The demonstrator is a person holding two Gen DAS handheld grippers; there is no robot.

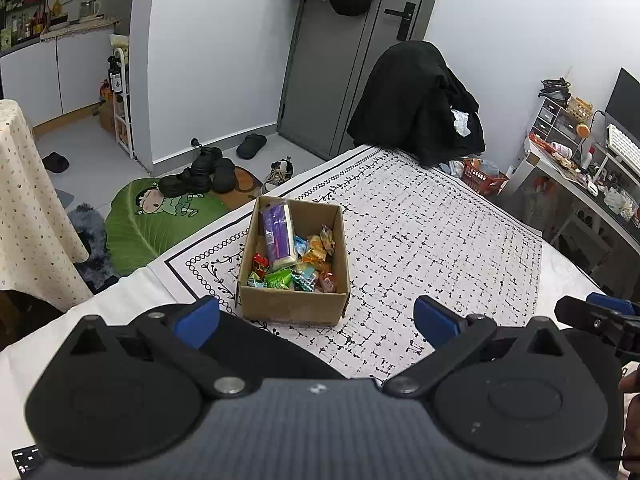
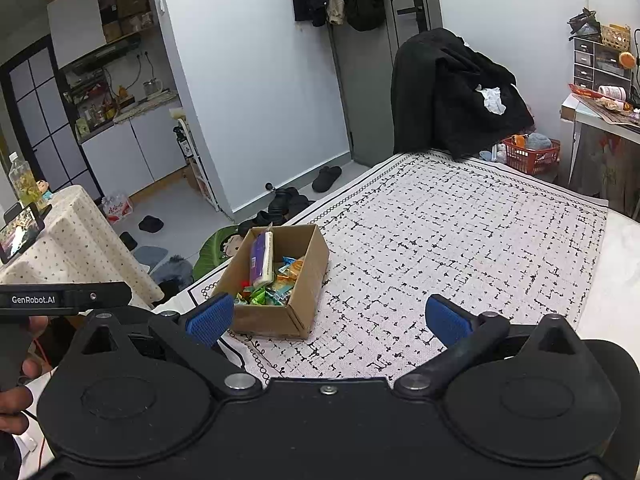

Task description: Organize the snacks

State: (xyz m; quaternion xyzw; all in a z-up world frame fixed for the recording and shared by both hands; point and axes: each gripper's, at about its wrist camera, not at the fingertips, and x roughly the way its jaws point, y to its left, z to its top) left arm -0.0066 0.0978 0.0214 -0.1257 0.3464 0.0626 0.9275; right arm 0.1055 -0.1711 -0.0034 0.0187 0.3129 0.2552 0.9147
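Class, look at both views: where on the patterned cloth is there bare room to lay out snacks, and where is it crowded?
Bare: the wide stretch of patterned cloth right of the cardboard box, back toward the black coat. Crowded: inside the box, filled with snack packets and a purple pack.

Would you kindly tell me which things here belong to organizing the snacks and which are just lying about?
For the job: cardboard box, wrapped snacks, purple pack, patterned cloth.
Just lying about: black coat, shoes, red basket, leaf mat.
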